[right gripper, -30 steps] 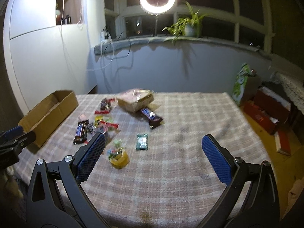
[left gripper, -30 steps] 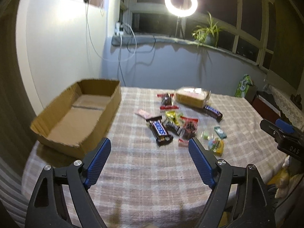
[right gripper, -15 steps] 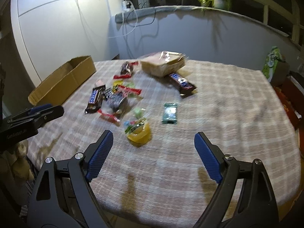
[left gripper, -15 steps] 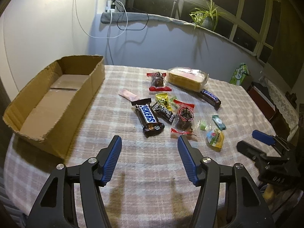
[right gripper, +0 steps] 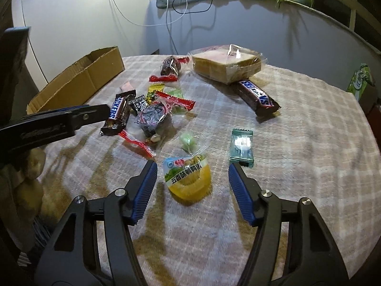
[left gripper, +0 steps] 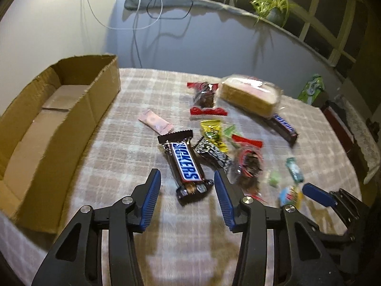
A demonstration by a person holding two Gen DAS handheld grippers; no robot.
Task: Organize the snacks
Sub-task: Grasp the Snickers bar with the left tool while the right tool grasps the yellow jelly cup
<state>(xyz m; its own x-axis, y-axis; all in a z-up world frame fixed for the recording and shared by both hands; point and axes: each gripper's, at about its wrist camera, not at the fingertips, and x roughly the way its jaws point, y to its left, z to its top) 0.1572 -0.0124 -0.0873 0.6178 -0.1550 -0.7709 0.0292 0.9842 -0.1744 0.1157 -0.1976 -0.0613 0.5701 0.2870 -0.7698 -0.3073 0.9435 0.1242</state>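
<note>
Right now my left hand-held gripper [left gripper: 187, 191] is spread but closing, with the near end of the Snickers bar [left gripper: 184, 165] lying between the pads and untouched. Its long axis runs away from me, leaning slightly left, so the fingers straddle its width, which I judge right for a pinch. My right hand-held gripper [right gripper: 193, 181] is also closing, apart from the yellow snack cup [right gripper: 189, 177] between its pads, label facing me. Beyond and left of the left gripper sits the cardboard box [left gripper: 42, 128] on the table [left gripper: 190, 250], well apart.
</note>
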